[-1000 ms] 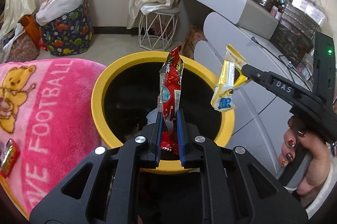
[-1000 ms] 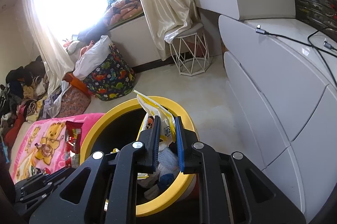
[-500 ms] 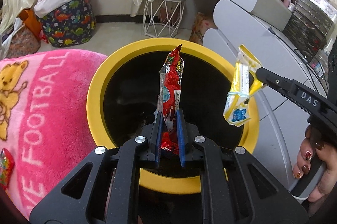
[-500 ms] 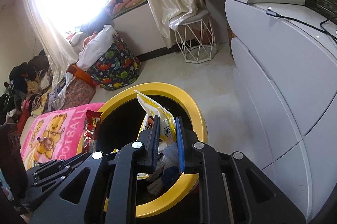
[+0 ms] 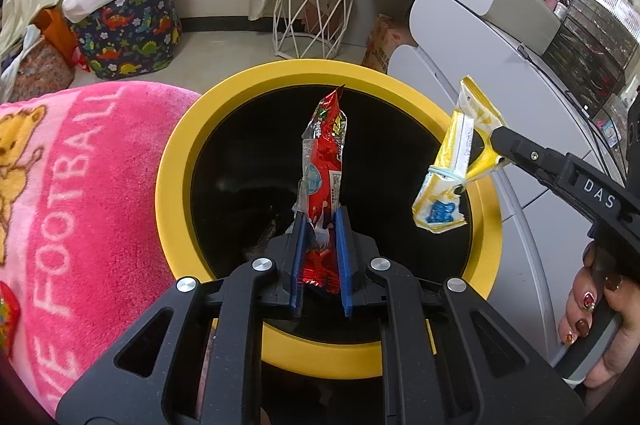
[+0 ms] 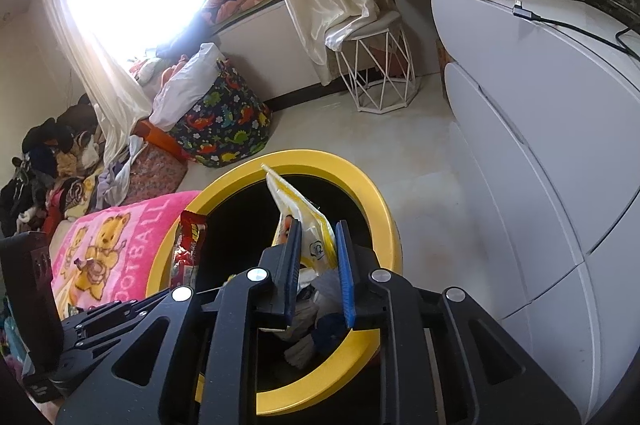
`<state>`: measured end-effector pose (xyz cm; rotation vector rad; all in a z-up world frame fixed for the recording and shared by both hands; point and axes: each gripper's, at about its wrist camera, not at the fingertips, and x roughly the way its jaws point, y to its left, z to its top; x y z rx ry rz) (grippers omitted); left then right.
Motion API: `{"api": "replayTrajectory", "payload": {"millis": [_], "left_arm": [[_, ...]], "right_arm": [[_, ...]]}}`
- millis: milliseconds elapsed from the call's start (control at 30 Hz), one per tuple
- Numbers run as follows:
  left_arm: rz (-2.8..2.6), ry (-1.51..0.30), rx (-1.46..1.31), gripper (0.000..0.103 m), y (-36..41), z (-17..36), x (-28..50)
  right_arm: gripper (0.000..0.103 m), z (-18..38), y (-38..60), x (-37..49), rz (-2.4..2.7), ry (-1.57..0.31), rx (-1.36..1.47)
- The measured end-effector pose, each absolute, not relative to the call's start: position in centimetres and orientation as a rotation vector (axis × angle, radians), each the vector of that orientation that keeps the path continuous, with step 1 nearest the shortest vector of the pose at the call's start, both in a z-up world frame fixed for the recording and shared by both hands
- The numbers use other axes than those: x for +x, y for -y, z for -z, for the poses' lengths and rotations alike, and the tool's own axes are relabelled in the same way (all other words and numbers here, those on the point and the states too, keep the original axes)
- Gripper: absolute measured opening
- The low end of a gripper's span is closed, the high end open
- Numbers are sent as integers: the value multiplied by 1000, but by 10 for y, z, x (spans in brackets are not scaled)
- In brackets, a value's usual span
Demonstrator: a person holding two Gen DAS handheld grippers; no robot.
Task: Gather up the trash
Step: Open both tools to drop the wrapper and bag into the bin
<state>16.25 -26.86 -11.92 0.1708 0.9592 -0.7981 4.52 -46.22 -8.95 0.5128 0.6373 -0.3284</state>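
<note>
A long, shiny red foil snack wrapper (image 5: pixel 323 161), printed with white and yellow lettering and a pale round emblem, is gripped at its lower end between the blue-padded fingers of the left gripper (image 5: pixel 321 225) and stands upright over the dark opening of a round yellow-rimmed trash bin (image 5: pixel 176 161). A crumpled yellow and white plastic wrapper (image 5: pixel 456 161), bound by a thin pale blue elastic band and printed with a blue patch near its lower end, is held over the bin's right rim by the right gripper (image 6: pixel 318 239); its jaws are opening slightly, yet the wrapper is seen between the pads and pressed by them. In the right wrist view, the yellow wrapper (image 6: pixel 302 221) rises tilted from the fingers, the red wrapper (image 6: pixel 188 245) is seen at the bin's left rim, and white and dark scraps are visible inside the bin (image 6: pixel 376 201). A hand with dark painted nails (image 5: pixel 596 309) is wrapped around the right gripper's handle. A fluffy pink blanket with a yellow bear and white lettering (image 5: pixel 80 185) lies just beside the bin.
</note>
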Motion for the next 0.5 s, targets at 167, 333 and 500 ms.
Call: {"api": "replayTrajectory", "payload": {"millis": [167, 333, 500], "left_arm": [[801, -958, 166, 9, 268, 118, 162], [792, -938, 175, 40, 264, 113, 157], [768, -927, 131, 83, 252, 103, 153]], "right_arm": [[19, 89, 463, 45, 320, -627, 524], [25, 87, 462, 41, 318, -613, 527], [47, 78, 461, 35, 319, -590, 521]]}}
